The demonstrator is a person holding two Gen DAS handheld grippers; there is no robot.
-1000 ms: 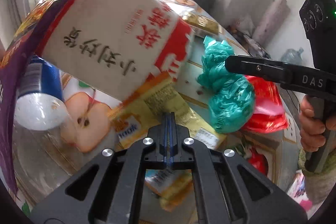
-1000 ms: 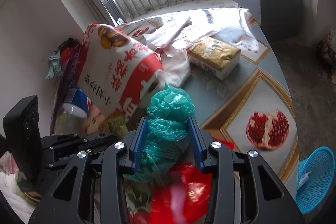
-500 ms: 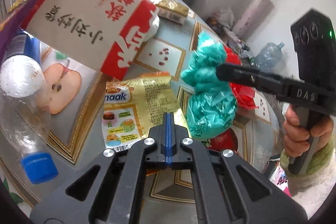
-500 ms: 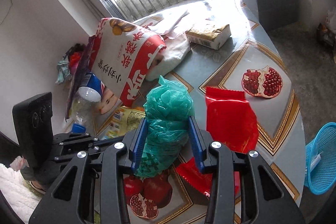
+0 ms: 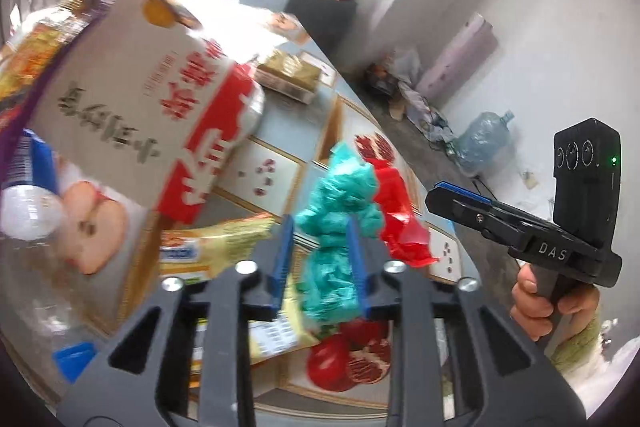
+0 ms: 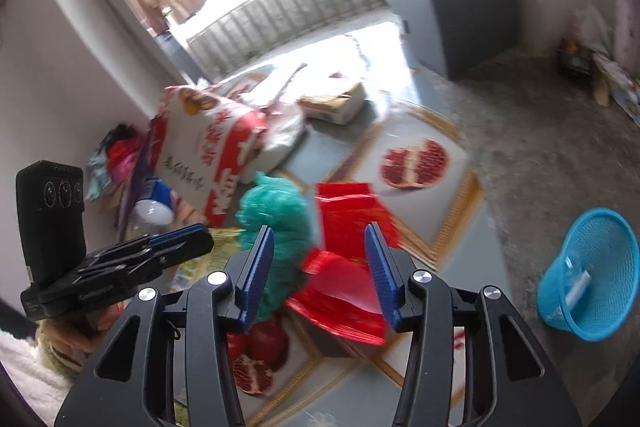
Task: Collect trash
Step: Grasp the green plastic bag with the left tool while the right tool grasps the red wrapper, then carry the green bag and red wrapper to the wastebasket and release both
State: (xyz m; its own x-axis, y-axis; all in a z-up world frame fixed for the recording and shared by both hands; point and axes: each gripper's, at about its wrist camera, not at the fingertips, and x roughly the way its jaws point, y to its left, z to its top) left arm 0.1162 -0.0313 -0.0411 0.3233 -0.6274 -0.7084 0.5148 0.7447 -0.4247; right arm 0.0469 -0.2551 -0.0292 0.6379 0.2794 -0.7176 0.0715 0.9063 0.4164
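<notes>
right gripper fingers just spread, green bag released, left gripper fingers parted

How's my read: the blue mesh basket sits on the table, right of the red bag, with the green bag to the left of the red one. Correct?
Not quite. The right wrist view shows the blue mesh basket on the floor, beyond the table edge. The rest holds: it is right of the red bag, and the green bag is left of the red one.
</notes>
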